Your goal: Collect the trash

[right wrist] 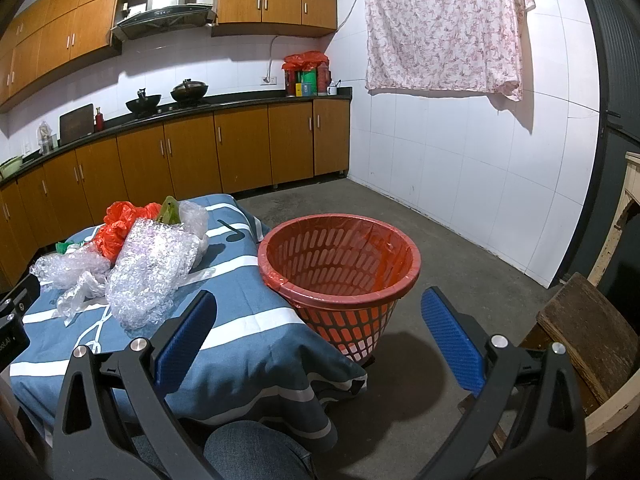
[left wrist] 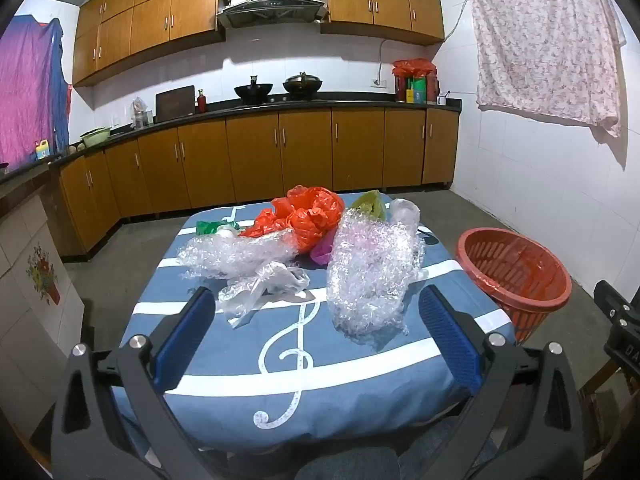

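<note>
Hovering with blue-padded fingers spread wide and gripping nothing, the left gripper (left wrist: 316, 308) is facing the trash heap on the desk (left wrist: 360, 368): a bubble wrap bundle (left wrist: 370, 272) nearest, clear plastic film (left wrist: 264, 286) beside it, an orange plastic bag (left wrist: 310, 216) behind. The right gripper (right wrist: 318, 308), fingers (right wrist: 450, 336) likewise apart and bare, is looking at the red basket (right wrist: 340, 270) standing on the floor just beside the desk, lined with red plastic. No readable writing is showing on the trash.
</note>
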Available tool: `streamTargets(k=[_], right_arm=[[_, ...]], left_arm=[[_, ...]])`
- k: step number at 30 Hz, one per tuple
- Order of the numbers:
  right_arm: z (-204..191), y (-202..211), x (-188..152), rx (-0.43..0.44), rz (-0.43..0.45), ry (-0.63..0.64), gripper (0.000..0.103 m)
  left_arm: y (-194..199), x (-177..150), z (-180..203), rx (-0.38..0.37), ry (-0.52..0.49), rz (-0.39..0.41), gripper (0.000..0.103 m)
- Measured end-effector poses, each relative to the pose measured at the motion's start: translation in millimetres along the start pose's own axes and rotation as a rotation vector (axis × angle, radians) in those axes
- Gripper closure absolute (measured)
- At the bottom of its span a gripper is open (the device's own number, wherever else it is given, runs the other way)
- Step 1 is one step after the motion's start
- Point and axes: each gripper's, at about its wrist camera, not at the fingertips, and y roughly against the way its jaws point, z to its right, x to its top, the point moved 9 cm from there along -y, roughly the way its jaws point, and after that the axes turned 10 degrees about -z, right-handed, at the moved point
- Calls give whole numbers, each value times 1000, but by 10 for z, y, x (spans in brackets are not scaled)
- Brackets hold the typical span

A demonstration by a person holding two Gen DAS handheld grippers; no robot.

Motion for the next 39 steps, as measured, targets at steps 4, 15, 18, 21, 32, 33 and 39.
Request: streamTargets(k=[4,15,18,21,32,33,39], right_arm=[[0,0,0,0,0,0,2],[-5,-3,-2,-1,0,0,2],[-5,-2,-4,-1,0,0,2],[-5,-2,-5,0,-1,0,2],[-4,-6,-11,0,-2,-1,2],[-4,-7,-11,-1,-1,-1,2],[-1,-10,-14,-1,-2,-1,2]], left_arm=[[-22,2,-33,-1,5,-3,4],[14,-20,10,-2,2,-4,4],[-25,0,-34,-3,6,-6,4],[-25,0,-34,-2,6,-6,4],[-26,-1,-34,-3,7,-7,4],[-26,-1,-34,-3,7,-8,4],[-25,-1,-34,-3,7,-8,4]])
